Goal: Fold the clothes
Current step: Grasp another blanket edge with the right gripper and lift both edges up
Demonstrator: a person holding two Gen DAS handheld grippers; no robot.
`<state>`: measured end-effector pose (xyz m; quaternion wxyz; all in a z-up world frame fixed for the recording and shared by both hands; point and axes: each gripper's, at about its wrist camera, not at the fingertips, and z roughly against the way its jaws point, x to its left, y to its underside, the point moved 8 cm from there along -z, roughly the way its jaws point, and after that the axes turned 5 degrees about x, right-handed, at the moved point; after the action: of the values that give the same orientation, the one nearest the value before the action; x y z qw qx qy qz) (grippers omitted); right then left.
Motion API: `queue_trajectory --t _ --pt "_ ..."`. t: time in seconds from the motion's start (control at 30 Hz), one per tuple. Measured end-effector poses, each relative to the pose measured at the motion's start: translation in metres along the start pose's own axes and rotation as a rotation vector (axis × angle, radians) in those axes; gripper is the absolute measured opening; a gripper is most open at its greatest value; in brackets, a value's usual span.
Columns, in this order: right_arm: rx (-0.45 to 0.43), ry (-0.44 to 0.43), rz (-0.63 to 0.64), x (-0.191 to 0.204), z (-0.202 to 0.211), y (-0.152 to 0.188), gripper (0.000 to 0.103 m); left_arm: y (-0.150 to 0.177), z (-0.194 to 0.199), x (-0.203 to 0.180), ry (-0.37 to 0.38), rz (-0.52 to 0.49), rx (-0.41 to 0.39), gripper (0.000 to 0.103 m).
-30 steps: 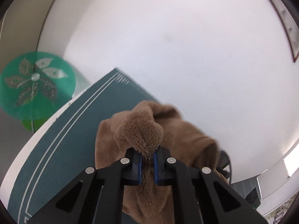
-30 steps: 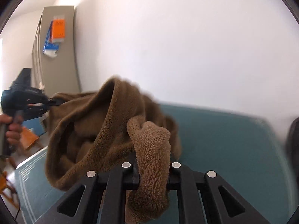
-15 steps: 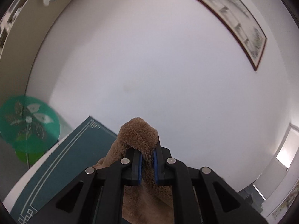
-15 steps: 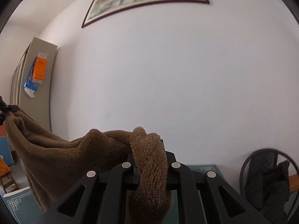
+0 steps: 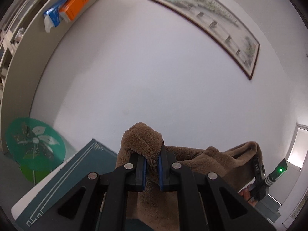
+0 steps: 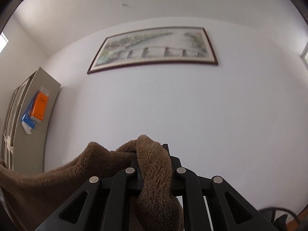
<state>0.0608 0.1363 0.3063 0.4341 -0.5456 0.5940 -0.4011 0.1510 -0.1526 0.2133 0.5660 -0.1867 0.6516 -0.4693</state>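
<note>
Left wrist view: the left gripper [image 5: 152, 165] has its blue-padded jaws clamped on a bunched fold of a brown fleece garment [image 5: 192, 165], which bulges up above the fingertips and hangs down behind the black frame. From there the fleece stretches rightward to the right gripper [image 5: 259, 165] at the frame's edge, where a bit of the person's hand [image 5: 247, 195] shows on its handle beside a green light. Below and to the left lies a dark teal table cover [image 5: 63, 188] with pale line borders. Beyond it stands a green disc with a white flower pattern [image 5: 35, 141]. A grey cabinet [image 5: 28, 57] carries an orange and blue box [image 5: 67, 9], and a framed landscape painting [image 5: 211, 28] hangs on the white wall.

Right wrist view: the right gripper [image 6: 154, 165] is closed tight on a thick roll of the same fleece, which drapes over the jaws and sags away to the left edge. The painting is straight ahead, the cabinet and box at left. A dark chair [image 6: 273, 215] peeks in at lower right.
</note>
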Motion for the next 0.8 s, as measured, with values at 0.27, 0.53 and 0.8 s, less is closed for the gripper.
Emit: queue_trajectory --t 0.27,0.53,0.8 --pt "-0.164 0.035 -0.019 -0.024 0.075 -0.065 0.012 0.019 0.04 -0.033 0.048 -0.114 0.003 0.015" --pt "-0.177 -0.106 -0.063 -0.017 0.101 -0.079 0.012 0.134 0.005 -0.01 0.036 -0.161 0.298 0.042" --pt "-0.091 -0.17 -0.032 -0.003 0.096 -0.049 0.012 0.151 0.008 0.019 -0.019 -0.204 0.302 0.055"
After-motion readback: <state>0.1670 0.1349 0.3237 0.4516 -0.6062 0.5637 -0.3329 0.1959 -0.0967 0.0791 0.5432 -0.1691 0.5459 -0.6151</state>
